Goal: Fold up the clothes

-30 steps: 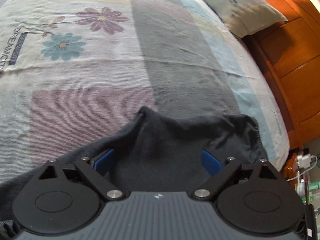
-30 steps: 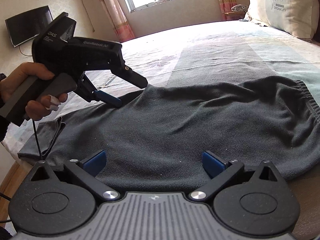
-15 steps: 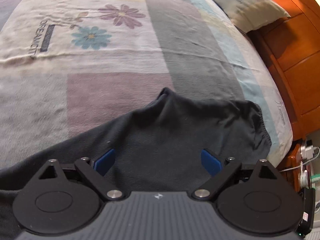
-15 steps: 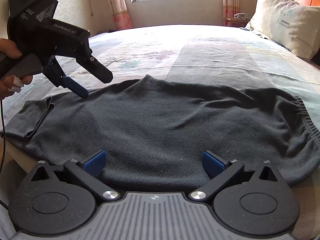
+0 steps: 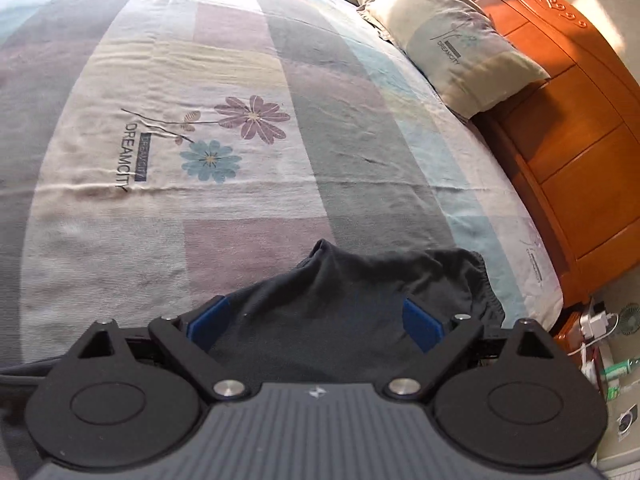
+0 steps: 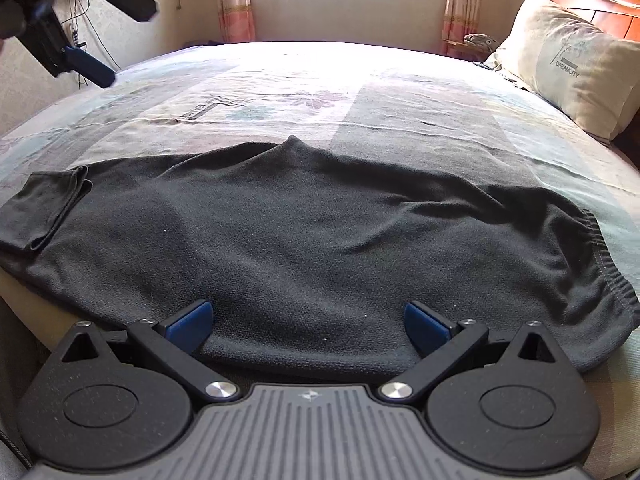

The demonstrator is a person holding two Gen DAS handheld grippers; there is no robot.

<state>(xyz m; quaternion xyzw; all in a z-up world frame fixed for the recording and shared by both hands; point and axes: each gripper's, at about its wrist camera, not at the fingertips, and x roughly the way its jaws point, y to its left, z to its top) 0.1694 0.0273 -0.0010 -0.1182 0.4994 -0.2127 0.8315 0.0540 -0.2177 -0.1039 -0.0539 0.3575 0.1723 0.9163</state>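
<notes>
A dark grey garment (image 6: 320,240), apparently a pair of shorts or trousers with an elastic waistband (image 6: 600,264) at the right, lies spread flat along the near edge of the bed (image 6: 400,80). Its left end shows a cuff (image 6: 44,208) already lying doubled on itself. A small peak of cloth points toward the far side of the bed.

Step in hand, as judged: the garment is laid out and roughly smoothed; the main fold is not yet made.

Gripper state:
- The right gripper (image 6: 308,324) hovers low at the near hem, jaws spread wide, holding nothing. The cloth lies between and below its blue pads (image 6: 188,320).
- The left gripper (image 5: 316,320) is raised above the garment, jaws equally wide and empty. From the right wrist view it shows high at the far left (image 6: 100,24).

Next move, as judged: each gripper needs to descend to an edge, close on the cloth, then carry one end across to the other. Thin fabric flat on bedding calls for a shallow, pinching approach.

Legible writing: "DREAMCITY" is printed on the bedsheet beside the flower motif (image 5: 224,136), and again on the pillow (image 5: 452,48) at the far right, against the wooden headboard (image 5: 568,140).
</notes>
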